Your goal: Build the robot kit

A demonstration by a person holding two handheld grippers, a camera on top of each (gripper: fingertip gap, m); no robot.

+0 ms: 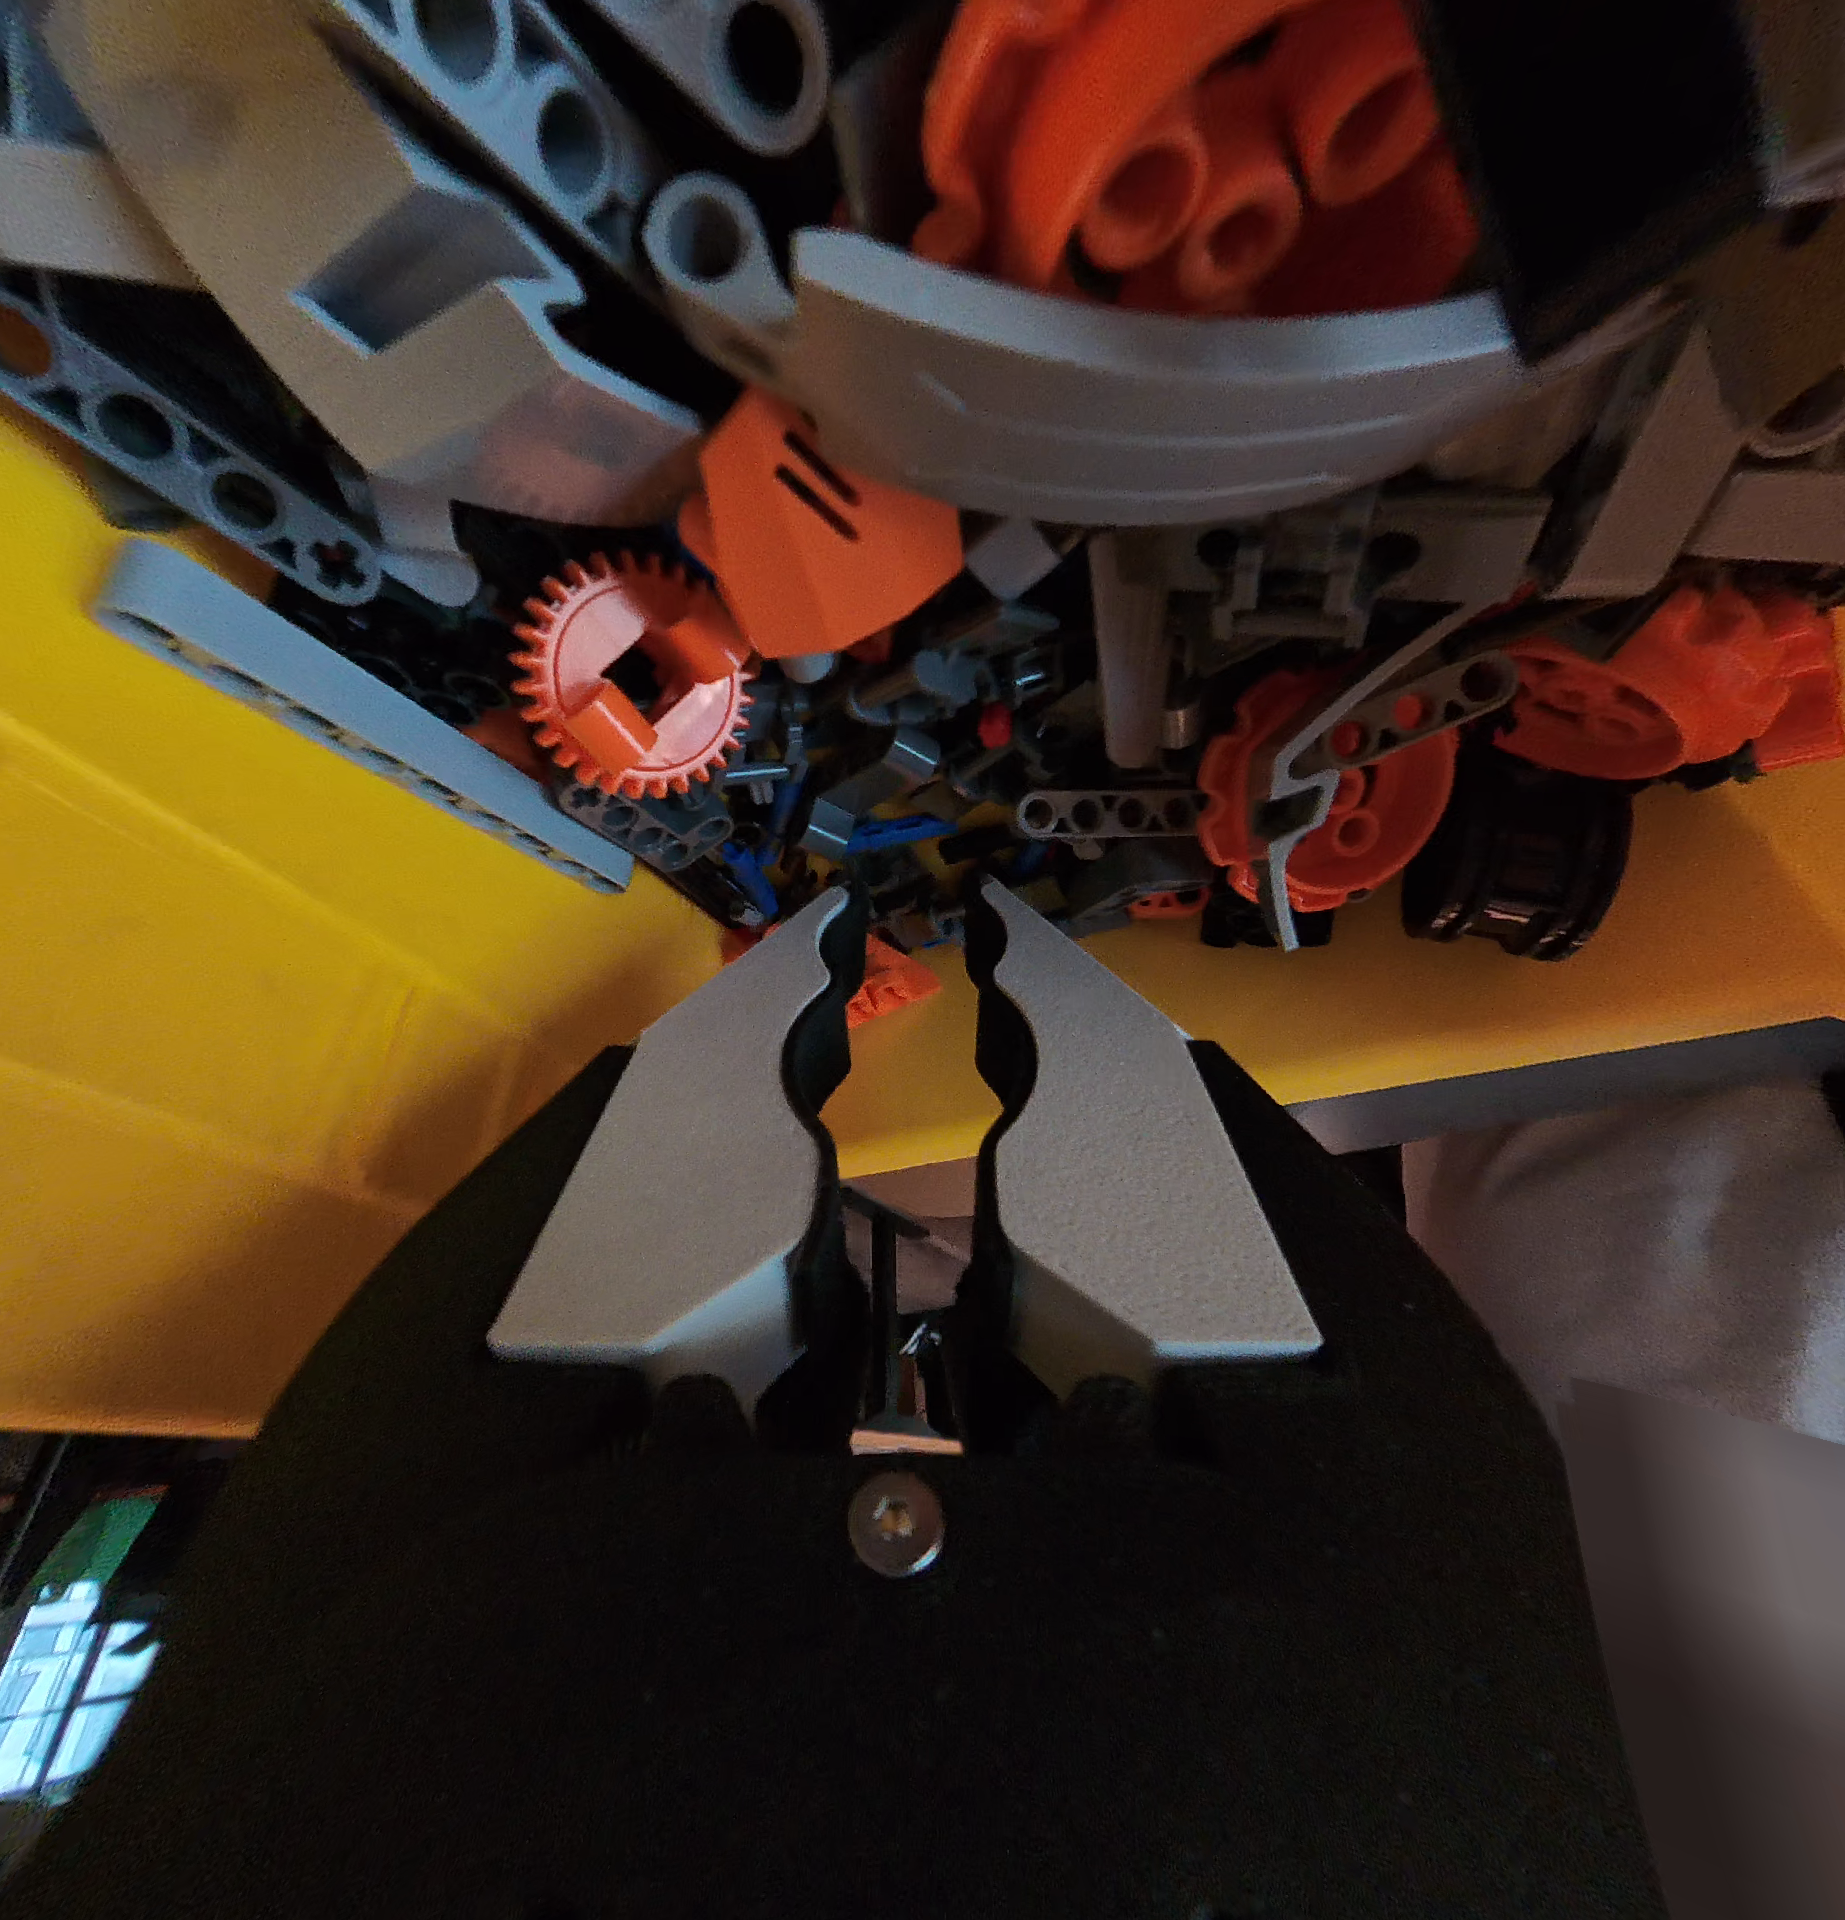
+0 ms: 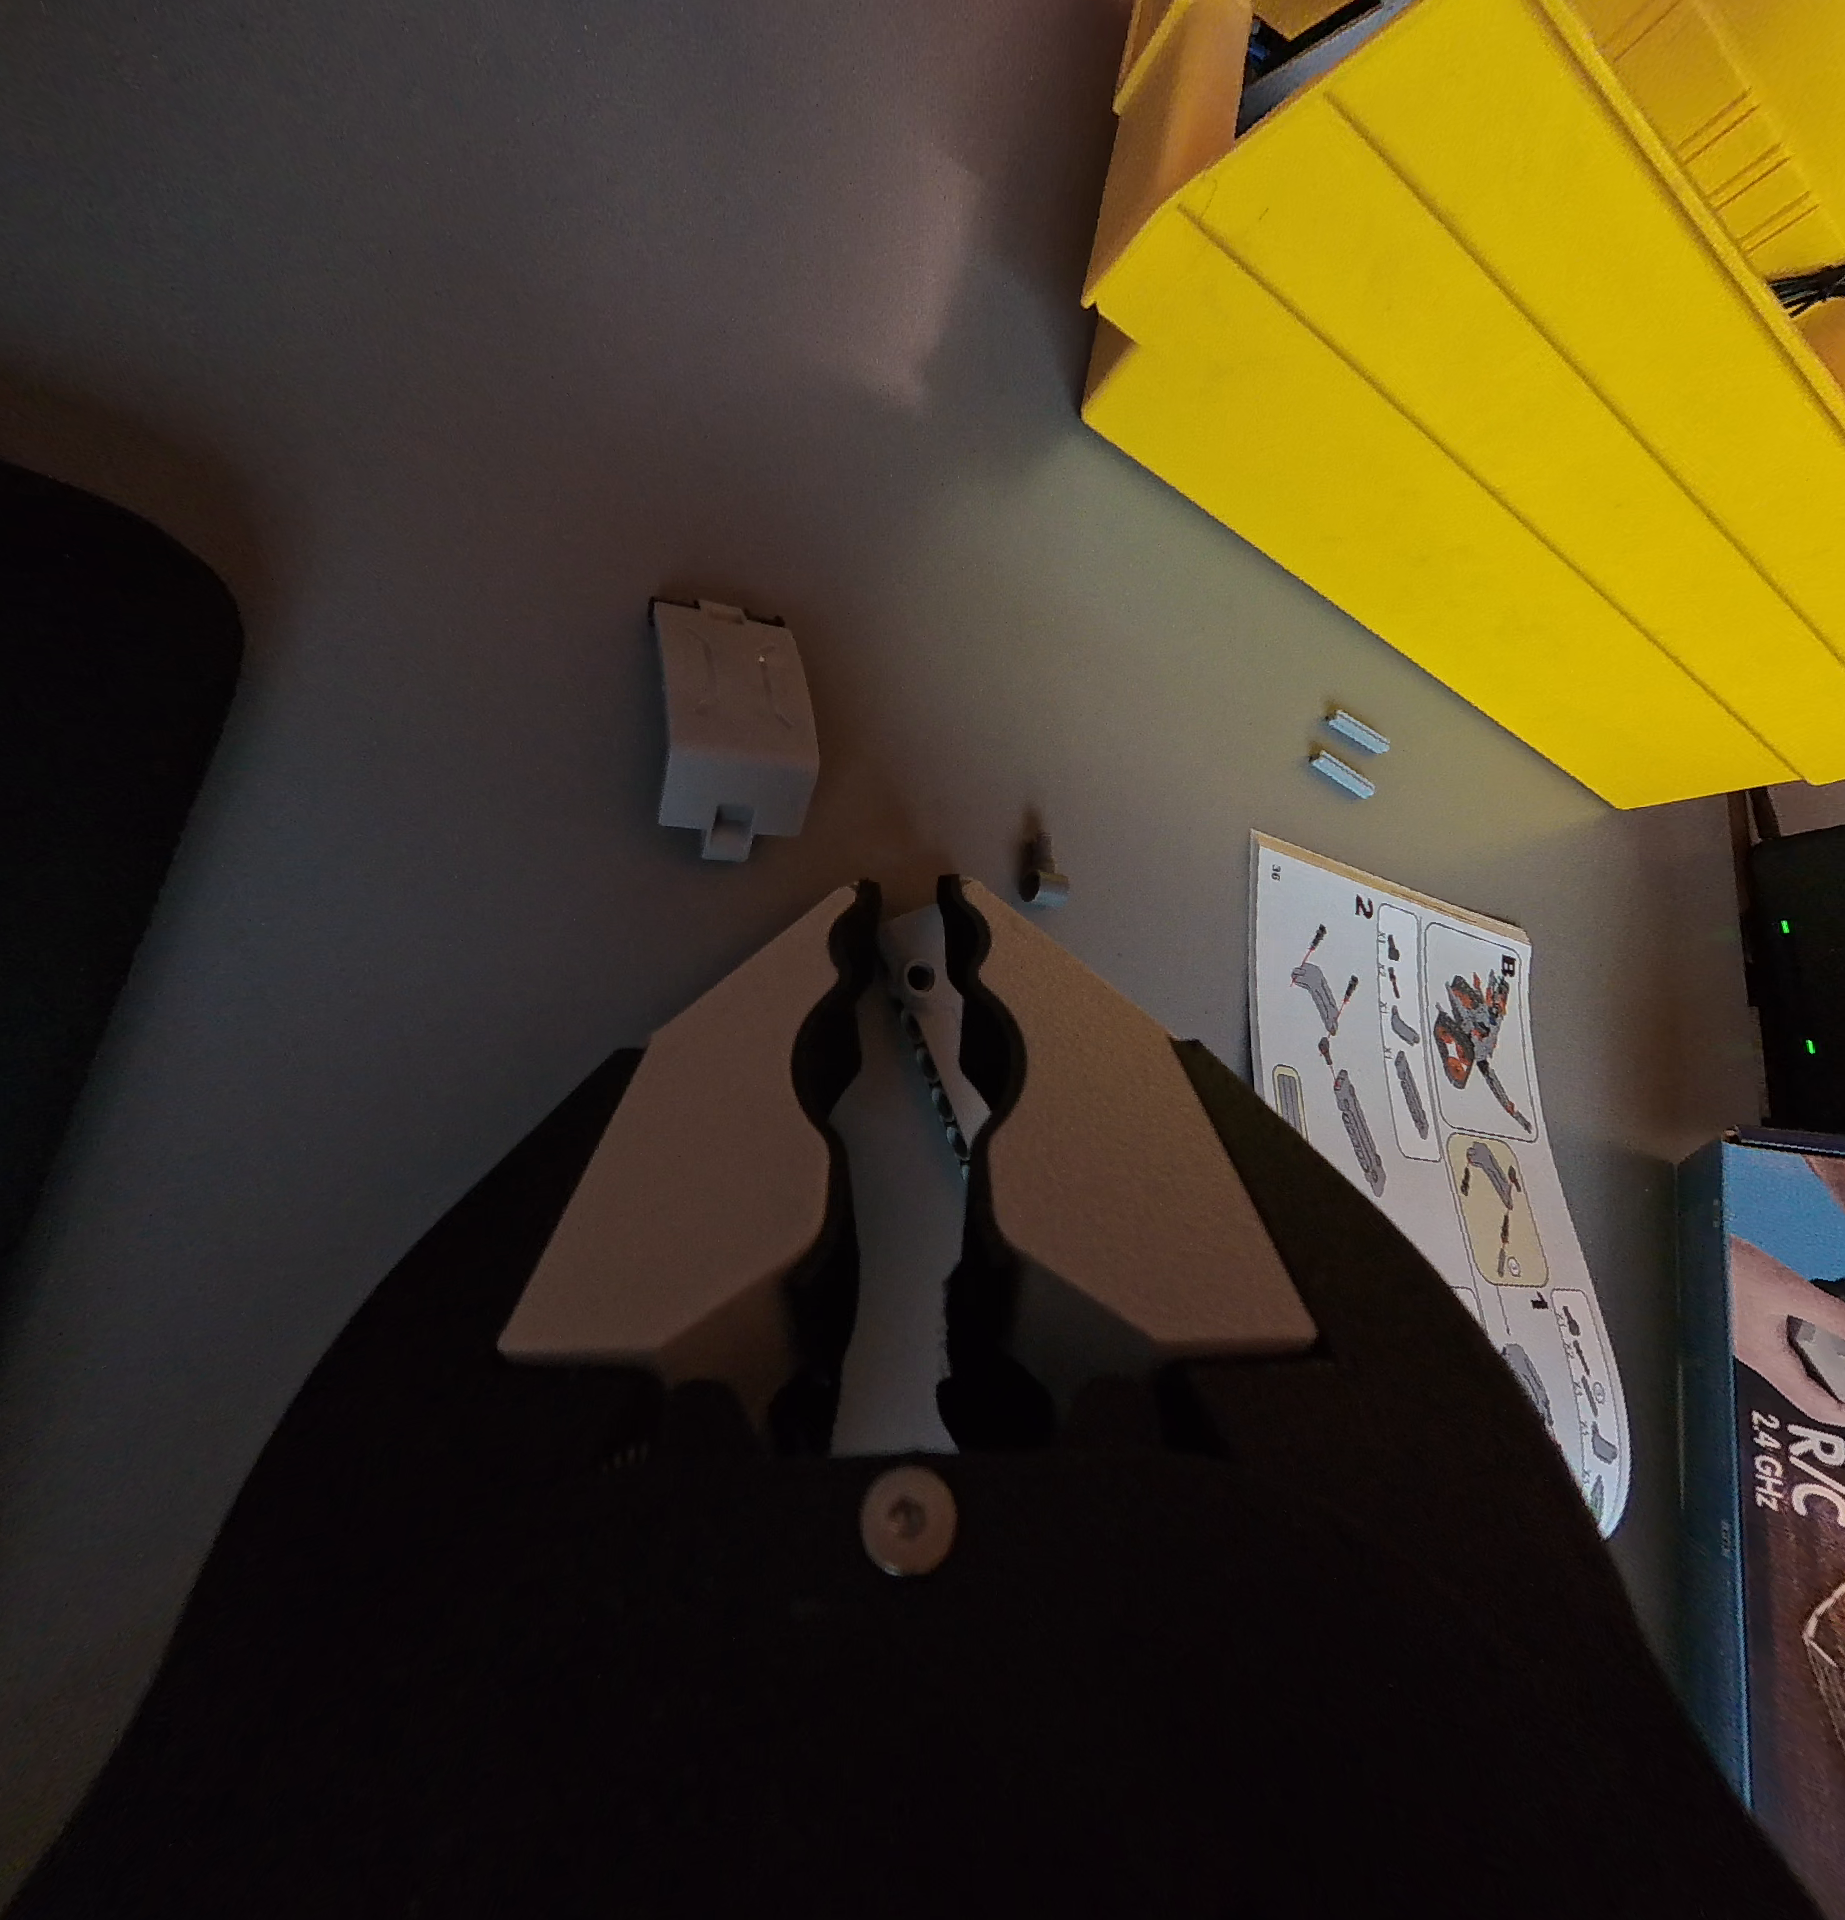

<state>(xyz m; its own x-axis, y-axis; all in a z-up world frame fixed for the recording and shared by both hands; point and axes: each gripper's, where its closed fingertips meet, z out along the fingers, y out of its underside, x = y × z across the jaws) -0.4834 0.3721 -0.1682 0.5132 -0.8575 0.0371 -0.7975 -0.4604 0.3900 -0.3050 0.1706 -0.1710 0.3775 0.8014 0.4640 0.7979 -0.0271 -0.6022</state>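
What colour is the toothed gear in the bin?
Orange gear; left wrist view shows it best.

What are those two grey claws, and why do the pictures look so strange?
Each claw is a hand-held gripper carried by a person, with a camera looking along its fingers. The left hand-held gripper is open, pointing into a yellow bin full of building-toy parts, like an orange gear and black wheel. The right hand-held gripper pinches a grey beam above a grey table. There lie a grey cover, an instruction sheet and another yellow bin.
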